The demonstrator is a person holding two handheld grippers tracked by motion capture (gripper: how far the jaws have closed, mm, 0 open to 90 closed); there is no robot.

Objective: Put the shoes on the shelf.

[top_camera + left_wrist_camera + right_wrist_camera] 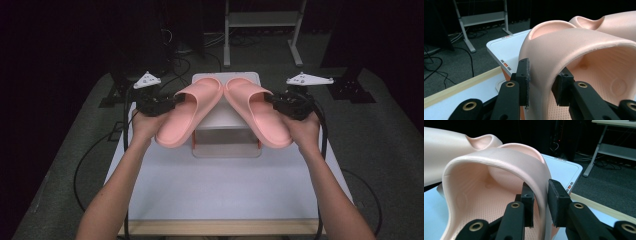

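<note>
No text, brand or number can be read; the small marks on the white box (506,64) are too small to tell.

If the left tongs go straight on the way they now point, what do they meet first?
Probably the other slipper: the left tongs, shut on the left slipper's strap, point across toward it. The depth is unclear.
</note>
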